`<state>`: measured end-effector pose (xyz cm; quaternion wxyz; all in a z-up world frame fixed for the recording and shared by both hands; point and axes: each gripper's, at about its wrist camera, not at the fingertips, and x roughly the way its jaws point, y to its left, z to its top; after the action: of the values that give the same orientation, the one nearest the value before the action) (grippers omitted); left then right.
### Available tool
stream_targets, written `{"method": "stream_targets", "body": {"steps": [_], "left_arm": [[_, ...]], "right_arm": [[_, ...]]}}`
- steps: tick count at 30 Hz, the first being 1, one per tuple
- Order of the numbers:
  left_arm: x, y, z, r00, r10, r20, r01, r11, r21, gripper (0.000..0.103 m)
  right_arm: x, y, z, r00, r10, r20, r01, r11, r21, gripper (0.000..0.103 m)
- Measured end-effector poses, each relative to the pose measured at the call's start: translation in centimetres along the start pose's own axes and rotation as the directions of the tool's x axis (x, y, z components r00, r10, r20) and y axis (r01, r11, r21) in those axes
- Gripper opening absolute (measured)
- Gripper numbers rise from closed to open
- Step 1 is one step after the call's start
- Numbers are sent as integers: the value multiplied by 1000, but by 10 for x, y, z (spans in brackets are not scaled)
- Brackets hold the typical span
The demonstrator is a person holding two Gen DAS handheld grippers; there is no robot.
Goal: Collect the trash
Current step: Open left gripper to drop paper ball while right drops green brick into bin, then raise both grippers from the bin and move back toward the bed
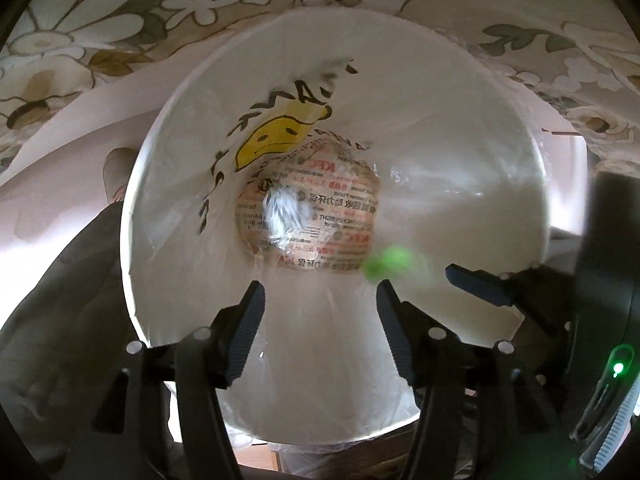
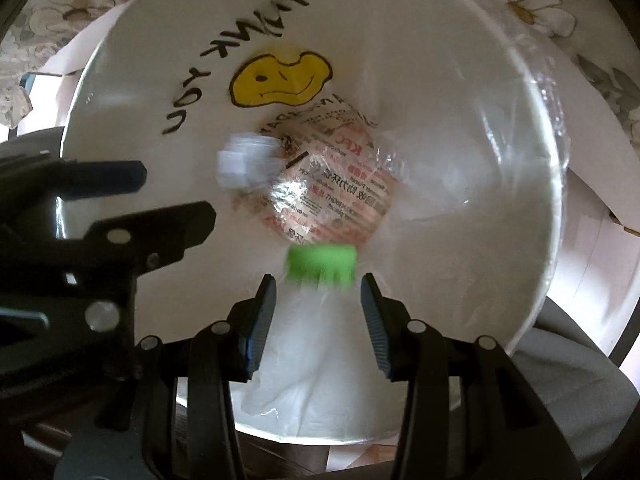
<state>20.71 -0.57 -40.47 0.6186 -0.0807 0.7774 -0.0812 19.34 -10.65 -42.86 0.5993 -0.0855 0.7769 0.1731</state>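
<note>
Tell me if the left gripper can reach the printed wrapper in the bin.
Probably yes: the left gripper hangs open over the bin, straight above the wrapper, only a white scrap between.

The left gripper point(image 1: 320, 292) points down into a round white bin lined with clear plastic film point(image 1: 460, 128), its black jaws apart with nothing between them. At the bottom lies a printed red-and-brown paper wrapper point(image 1: 320, 216), with a blurred white scrap point(image 1: 282, 210) over it. A blurred green object point(image 1: 390, 262) shows near the right gripper's black finger point(image 1: 476, 284). Flowered cloth point(image 1: 120, 12) surrounds the bin
</note>
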Motion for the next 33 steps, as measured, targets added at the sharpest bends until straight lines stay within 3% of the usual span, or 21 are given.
{"method": "stream_targets", "body": {"steps": [15, 18, 26, 33], "left_arm": [[-14, 2, -7, 999, 26, 23, -26, 1000, 0, 61], [-31, 2, -14, 998, 4, 66, -4, 1000, 0, 61], [-69, -2, -40, 988, 39, 149, -46, 998, 40, 63], [-113, -24, -67, 964, 86, 251, -121, 984, 128, 63]], "right_arm": [[-17, 1, -7, 999, -14, 50, 13, 1000, 9, 46], [-27, 4, -13, 997, -11, 73, 11, 1000, 1, 45], [-70, 5, -34, 990, -8, 143, 11, 1000, -20, 45], [-118, 6, -55, 972, -5, 234, 14, 999, -38, 50]]}}
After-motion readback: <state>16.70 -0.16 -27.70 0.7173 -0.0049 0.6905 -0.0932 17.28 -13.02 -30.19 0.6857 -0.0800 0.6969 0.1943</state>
